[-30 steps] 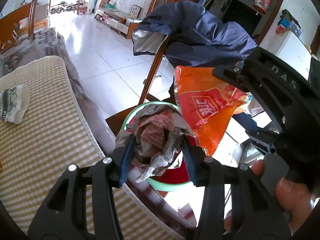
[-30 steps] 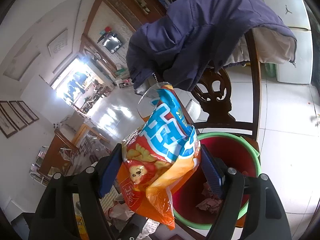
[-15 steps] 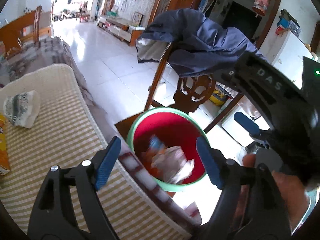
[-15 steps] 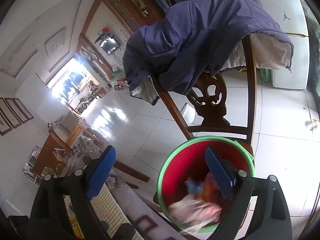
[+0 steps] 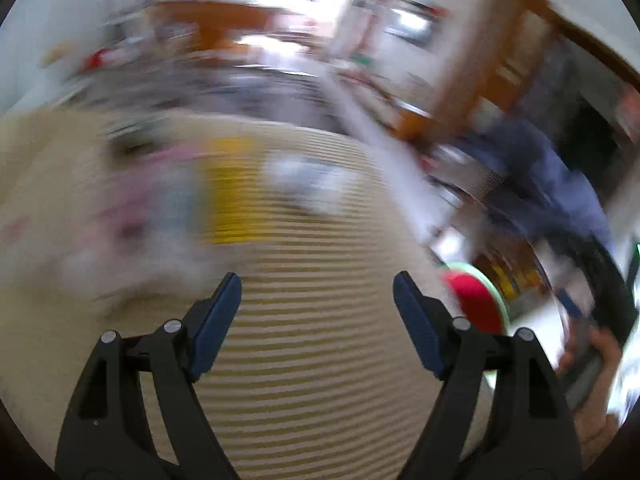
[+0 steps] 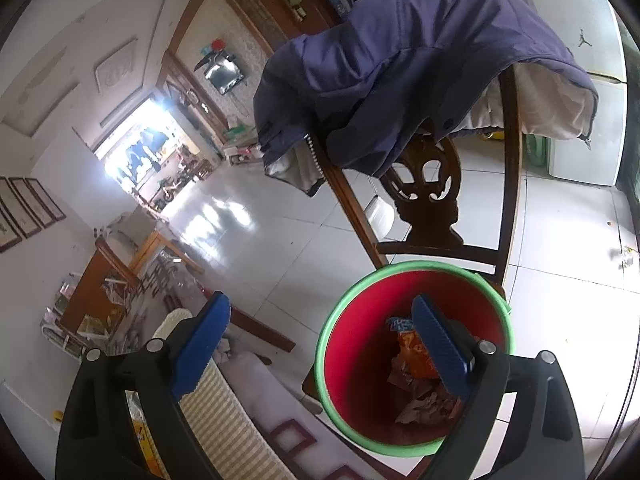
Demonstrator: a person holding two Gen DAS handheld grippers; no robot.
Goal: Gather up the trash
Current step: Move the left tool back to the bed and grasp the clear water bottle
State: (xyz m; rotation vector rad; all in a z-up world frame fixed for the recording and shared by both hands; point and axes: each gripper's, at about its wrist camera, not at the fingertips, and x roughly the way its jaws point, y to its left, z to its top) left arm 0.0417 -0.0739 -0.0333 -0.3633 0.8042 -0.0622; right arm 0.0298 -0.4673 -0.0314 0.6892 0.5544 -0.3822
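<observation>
A red bin with a green rim (image 6: pixel 332 328) stands on a chair seat beside the table. An orange snack bag (image 6: pixel 412 350) and crumpled paper (image 6: pixel 424 404) lie inside it. My right gripper (image 6: pixel 320 344) is open and empty, held above the bin's near edge. My left gripper (image 5: pixel 316 320) is open and empty over the striped tablecloth (image 5: pixel 312 400); this view is heavily blurred. Blurred trash lies on the cloth: a yellow item (image 5: pixel 232 192), a white item (image 5: pixel 308 176) and pinkish pieces (image 5: pixel 132 208). The bin shows at the right (image 5: pixel 476 300).
A wooden chair with a dark blue jacket (image 6: pixel 400 72) over its back stands behind the bin. The table edge (image 6: pixel 280 408) lies left of the bin. White floor tiles (image 6: pixel 260 248) stretch beyond, with more furniture (image 6: pixel 104 280) at the left.
Both grippers opened and dropped the crumpled paper and the orange bag into the bin. My left gripper has then swung left, back over the table. My right gripper has stayed above the bin.
</observation>
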